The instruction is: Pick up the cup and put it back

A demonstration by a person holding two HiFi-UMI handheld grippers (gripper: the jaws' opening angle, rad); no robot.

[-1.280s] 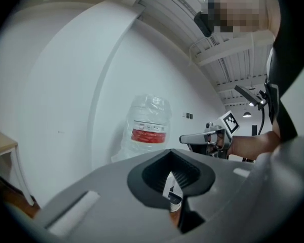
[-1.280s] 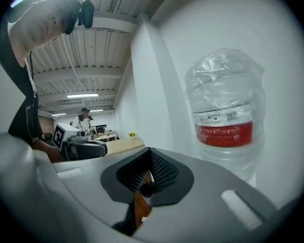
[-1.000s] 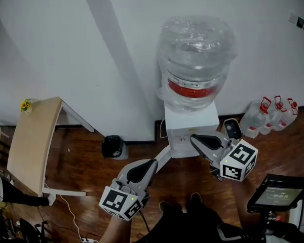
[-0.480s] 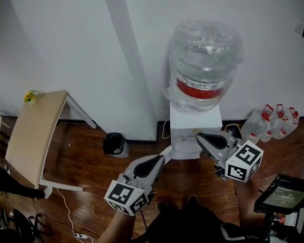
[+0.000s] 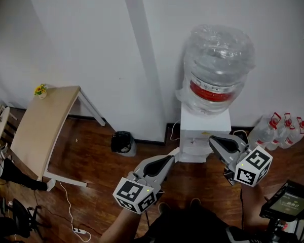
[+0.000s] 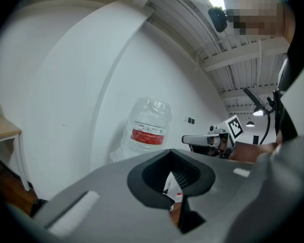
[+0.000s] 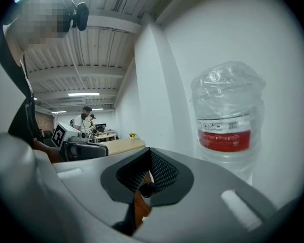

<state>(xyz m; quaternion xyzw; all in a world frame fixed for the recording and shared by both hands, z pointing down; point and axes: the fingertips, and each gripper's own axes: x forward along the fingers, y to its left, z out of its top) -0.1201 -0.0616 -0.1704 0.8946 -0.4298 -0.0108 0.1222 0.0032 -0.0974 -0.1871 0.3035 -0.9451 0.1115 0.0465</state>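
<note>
Head view: left gripper [image 5: 171, 156] and right gripper [image 5: 214, 140] both have jaws pressed together, empty, with the water dispenser [image 5: 205, 128] just ahead; no cup is visible, so pushing forward risks bumping the dispenser

The water jug [image 5: 219, 59] is clear with a red band and sits on a white dispenser [image 5: 204, 130]. The floor [image 5: 91, 168] is dark reddish wood and the worktop [image 5: 43, 125] is pale wood. The left claw [image 5: 171, 155] and the right claw [image 5: 214, 139] are grey, with black-and-white square markers.
</note>
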